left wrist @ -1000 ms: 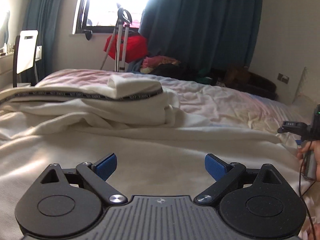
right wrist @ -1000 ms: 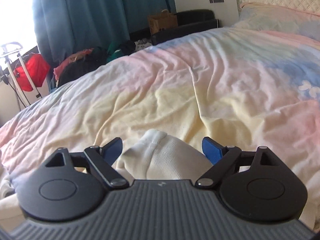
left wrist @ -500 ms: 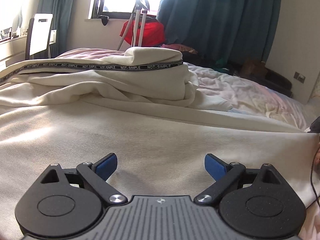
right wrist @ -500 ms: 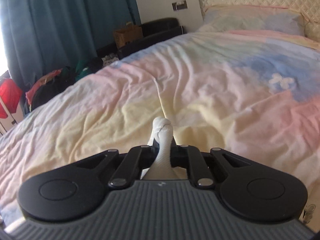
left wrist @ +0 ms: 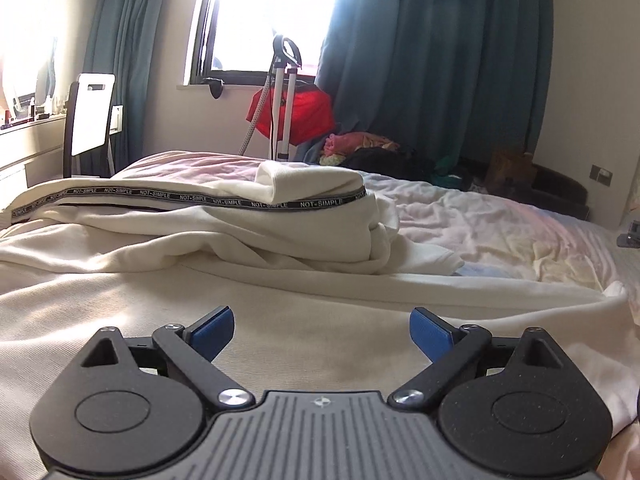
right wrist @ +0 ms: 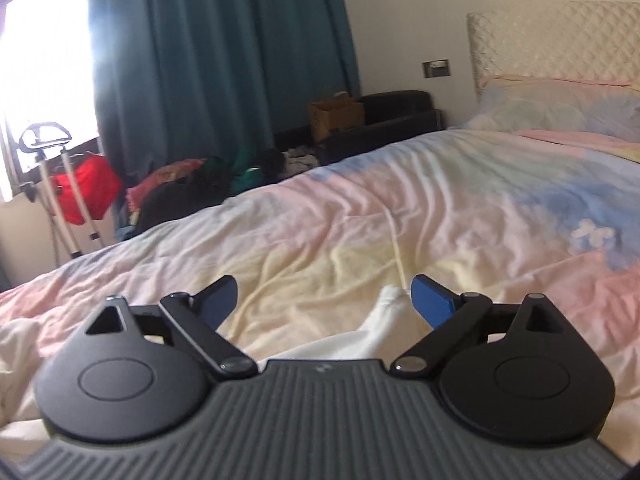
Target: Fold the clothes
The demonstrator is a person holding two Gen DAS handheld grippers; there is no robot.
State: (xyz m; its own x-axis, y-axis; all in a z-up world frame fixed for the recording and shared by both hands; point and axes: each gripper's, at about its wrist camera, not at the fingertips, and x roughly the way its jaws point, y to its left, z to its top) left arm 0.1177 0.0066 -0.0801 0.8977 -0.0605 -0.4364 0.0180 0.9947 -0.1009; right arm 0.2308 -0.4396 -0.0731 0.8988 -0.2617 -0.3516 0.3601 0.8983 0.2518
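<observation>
Right tongs [right wrist: 324,296] just opened, cream garment [right wrist: 384,316] released

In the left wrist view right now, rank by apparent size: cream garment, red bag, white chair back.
1. Cream garment with lettered black tape, largest, though nearest the camera.
2. Red bag and white chair back: too alike to rank.
</observation>
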